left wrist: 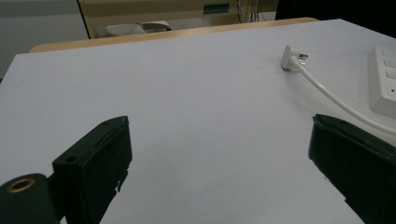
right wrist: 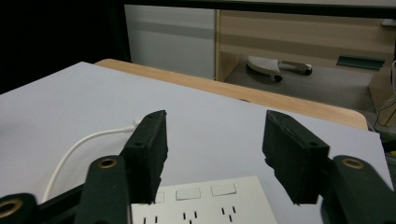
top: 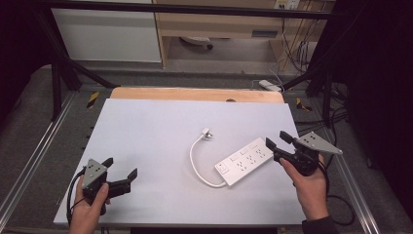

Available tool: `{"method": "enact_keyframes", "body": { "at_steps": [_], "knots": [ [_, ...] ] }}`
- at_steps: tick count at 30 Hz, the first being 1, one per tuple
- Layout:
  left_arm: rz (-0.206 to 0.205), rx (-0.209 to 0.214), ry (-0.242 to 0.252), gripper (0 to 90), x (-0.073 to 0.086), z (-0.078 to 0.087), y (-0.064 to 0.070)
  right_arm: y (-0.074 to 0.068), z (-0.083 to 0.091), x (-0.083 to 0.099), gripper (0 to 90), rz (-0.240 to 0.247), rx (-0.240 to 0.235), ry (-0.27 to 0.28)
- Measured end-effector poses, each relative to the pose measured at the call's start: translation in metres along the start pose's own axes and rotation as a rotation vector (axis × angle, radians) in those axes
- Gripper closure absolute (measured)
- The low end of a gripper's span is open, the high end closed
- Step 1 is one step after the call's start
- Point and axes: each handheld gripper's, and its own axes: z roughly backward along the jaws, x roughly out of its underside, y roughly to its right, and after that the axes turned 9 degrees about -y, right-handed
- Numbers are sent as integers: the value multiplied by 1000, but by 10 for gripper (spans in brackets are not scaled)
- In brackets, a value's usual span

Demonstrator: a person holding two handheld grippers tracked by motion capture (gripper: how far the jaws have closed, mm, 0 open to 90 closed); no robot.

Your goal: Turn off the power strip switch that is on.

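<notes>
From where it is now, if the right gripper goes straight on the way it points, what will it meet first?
Probably the white plastic power strip. The right gripper has its jaws open and points at the strip's near end, which lies just below and ahead of the jaws in the right gripper view. Height is unclear, so it might pass just over it.

Power strip (top: pixel 244 162) (white) on table (top: pixel 146 136)

Left gripper (top: pixel 122 167) low at near left, jaws spread wide, right gripper (top: pixel 279 139) at right, jaws parted

High view looks down; claw cameras skim the table (top: pixel 146 126) — sharing it.
</notes>
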Motion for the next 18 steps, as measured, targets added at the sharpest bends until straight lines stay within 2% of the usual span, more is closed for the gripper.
{"method": "enact_keyframes", "body": {
  "at_steps": [3, 4, 5, 11, 18],
  "knots": [
    [3, 4, -2, 63, 0, 0, 0, 0, -4, -5, 547, 15, 5, 4],
    [3, 4, -2, 63, 0, 0, 0, 0, -4, -5, 547, 15, 5, 4],
    [3, 3, -4, 63, 0, 0, 0, 1, -7, -8, 623, 14, 5, -1],
    [-1, 3, -8, 63, 1, 0, 0, 11, -18, -16, 804, 7, -6, 4],
    [-1, 1, -4, 63, 0, 0, 0, 19, -32, -23, 872, 14, -10, -14]
  ]
}}
